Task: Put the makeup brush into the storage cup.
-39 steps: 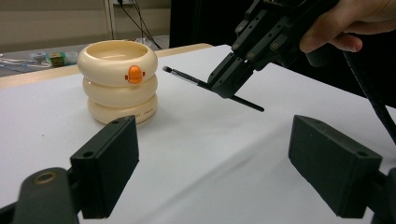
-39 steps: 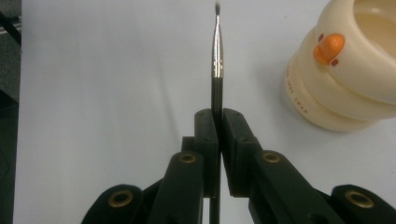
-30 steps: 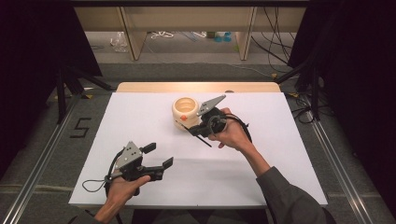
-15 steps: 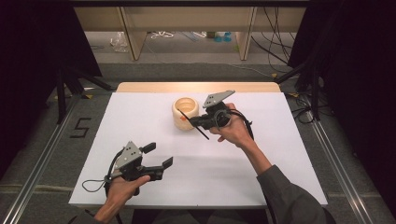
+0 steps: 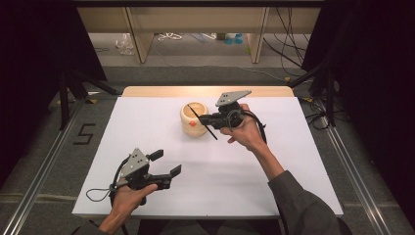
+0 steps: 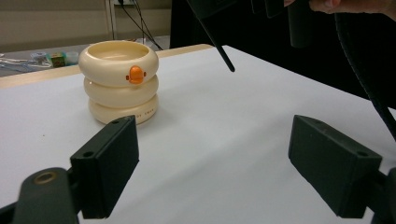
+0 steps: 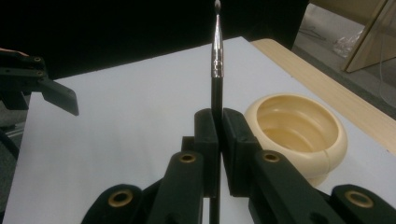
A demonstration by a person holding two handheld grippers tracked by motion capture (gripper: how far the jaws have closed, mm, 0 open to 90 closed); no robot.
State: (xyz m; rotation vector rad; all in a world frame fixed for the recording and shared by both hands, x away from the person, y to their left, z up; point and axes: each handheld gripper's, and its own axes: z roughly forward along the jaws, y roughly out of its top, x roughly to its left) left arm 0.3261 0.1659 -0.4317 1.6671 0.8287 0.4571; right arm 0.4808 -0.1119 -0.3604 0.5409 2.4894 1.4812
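Partly hidden: brush (image 7: 216, 70) handle inside right claw (image 7: 219, 122).

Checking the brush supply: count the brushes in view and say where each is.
1: the thin black brush is clamped in the right gripper, raised beside the cream ringed holder. Others may sit hidden inside it.

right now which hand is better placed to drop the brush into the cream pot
The right. Its tool is already shut on the brush right beside the cream pot. The left tool sits open and empty near the table's front edge, far from the pot.
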